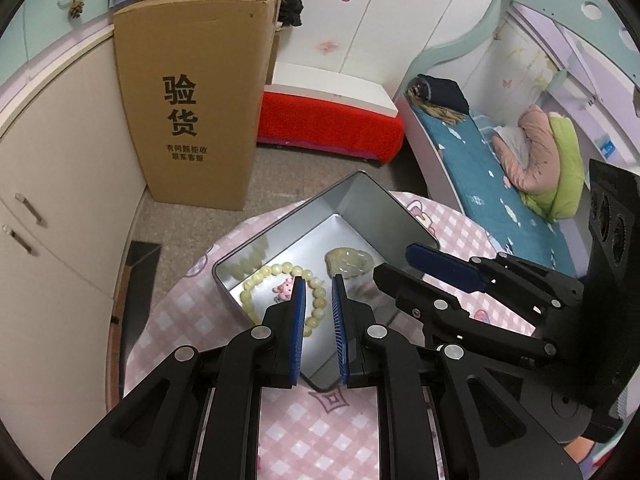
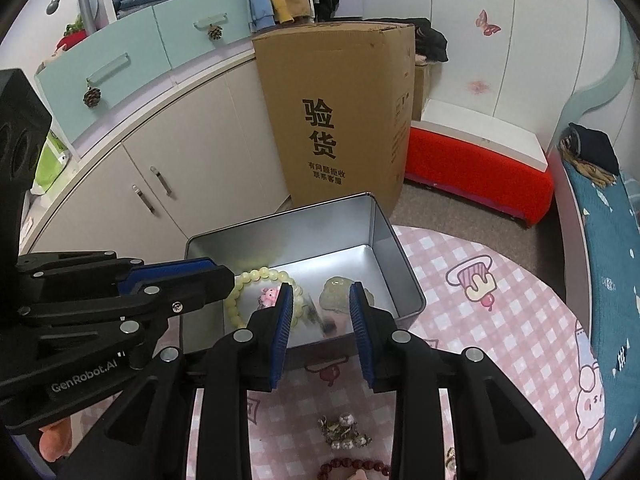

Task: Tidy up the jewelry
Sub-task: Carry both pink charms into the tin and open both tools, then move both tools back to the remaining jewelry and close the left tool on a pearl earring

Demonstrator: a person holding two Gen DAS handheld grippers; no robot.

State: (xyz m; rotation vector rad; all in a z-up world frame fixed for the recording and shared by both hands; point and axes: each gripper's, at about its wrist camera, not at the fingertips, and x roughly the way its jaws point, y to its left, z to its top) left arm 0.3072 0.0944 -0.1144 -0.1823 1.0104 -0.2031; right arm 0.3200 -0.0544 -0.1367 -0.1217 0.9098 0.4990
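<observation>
Left wrist view: left gripper (image 1: 319, 282) over the near corner of the metal tin (image 1: 394, 212), jaws parted, nothing between the pads. Right gripper (image 1: 400, 266) comes in from the right over the tin's rim and blocks part of the interior; also open, empty. Tin sits on a round table with a pink checked cloth (image 1: 320, 432). Inside: pale bead bracelet (image 1: 276, 272) with a pink charm (image 1: 283, 291) in its ring, and a pale green jade-like piece (image 1: 347, 261) further right. Bracelet's near arc is hidden behind the left finger.

Around: tall cardboard box (image 1: 192, 96) on the floor beyond the table, red bench (image 1: 328, 128), bed with teal sheet (image 1: 480, 172), cream cabinet (image 1: 60, 184) on the left.

Right wrist view: right gripper (image 2: 320, 298) gapes wide above the tin's near wall (image 2: 316, 346), holding nothing. Left gripper (image 2: 218, 270) crosses from the left and covers the tin's left side. Same bracelet (image 2: 260, 274) and jade piece (image 2: 340, 286) visible; something dark and smeared (image 2: 320, 316) lies between the pads on the tin floor, can't identify it.

Only this view shows what's still outside the tin: a cluster piece with pearls (image 2: 344, 432) and a dark red bead bracelet (image 2: 352, 468) on the cloth near the bottom edge, the red one cut off by the frame. Another small item at (image 2: 451, 456) is mostly hidden behind the finger linkage.
</observation>
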